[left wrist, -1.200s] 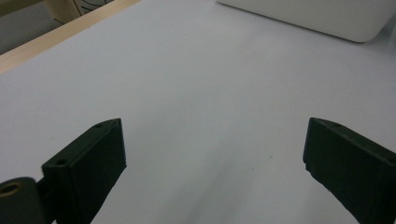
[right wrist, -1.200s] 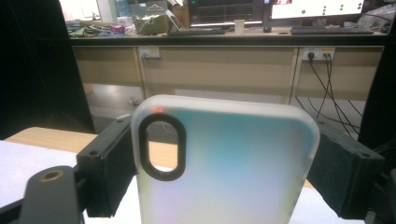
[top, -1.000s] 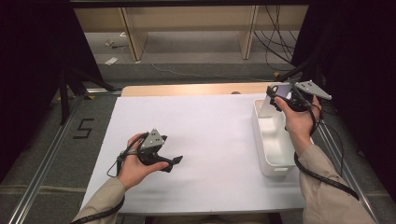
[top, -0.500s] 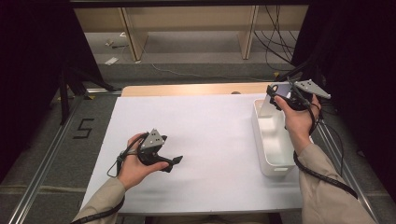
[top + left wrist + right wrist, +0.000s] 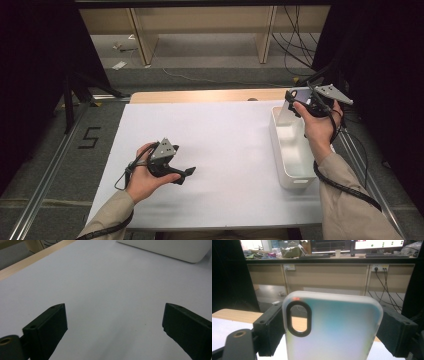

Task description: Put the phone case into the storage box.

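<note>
Phone case (image 5: 332, 327) upright in raised right gripper (image 5: 300, 102)

One legible mark from above my hands: a black numeral "5" (image 5: 90, 137), taped or painted on the grey floor (image 5: 60, 165) just left of the white table (image 5: 220, 150). Screens on the far desk behind my held phone case (image 5: 332, 327) carry marks too blurred to read

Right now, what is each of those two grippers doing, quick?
Left gripper: open, nothing between its jaws, low over the white table.
Right gripper: shut on a phone case, held above the white bin.
</note>
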The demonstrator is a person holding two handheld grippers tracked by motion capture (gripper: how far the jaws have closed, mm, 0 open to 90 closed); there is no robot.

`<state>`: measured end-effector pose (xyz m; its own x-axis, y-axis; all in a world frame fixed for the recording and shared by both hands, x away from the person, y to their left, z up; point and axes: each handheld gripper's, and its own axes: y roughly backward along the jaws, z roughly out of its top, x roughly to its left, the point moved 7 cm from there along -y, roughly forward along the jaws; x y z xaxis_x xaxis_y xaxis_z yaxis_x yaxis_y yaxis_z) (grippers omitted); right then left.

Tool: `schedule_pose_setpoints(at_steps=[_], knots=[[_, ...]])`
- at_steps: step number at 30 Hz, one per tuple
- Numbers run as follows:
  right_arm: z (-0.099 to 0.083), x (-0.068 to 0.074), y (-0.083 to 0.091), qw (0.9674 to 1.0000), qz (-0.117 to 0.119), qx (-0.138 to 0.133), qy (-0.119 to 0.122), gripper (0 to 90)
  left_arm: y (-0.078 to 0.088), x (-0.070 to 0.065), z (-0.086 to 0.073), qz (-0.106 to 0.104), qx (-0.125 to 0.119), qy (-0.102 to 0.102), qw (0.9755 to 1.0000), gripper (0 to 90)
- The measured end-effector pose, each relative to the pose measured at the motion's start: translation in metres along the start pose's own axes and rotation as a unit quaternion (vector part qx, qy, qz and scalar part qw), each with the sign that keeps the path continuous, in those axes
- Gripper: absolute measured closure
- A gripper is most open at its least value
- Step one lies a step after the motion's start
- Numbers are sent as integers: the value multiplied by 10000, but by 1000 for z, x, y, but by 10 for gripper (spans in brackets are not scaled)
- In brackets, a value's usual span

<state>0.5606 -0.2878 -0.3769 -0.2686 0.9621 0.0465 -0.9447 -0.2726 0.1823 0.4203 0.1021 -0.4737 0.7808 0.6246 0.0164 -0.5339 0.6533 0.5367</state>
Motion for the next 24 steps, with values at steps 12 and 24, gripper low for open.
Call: schedule_pose_setpoints(at_steps=[12,24], knots=[[-1,-3,-3,10000,-13,0,-21,177,0,0,0,1,-12,10,10000,56],[-1,-2,-7,10000,-16,6,-2,177,0,0,0,1,-13,9,10000,57]])
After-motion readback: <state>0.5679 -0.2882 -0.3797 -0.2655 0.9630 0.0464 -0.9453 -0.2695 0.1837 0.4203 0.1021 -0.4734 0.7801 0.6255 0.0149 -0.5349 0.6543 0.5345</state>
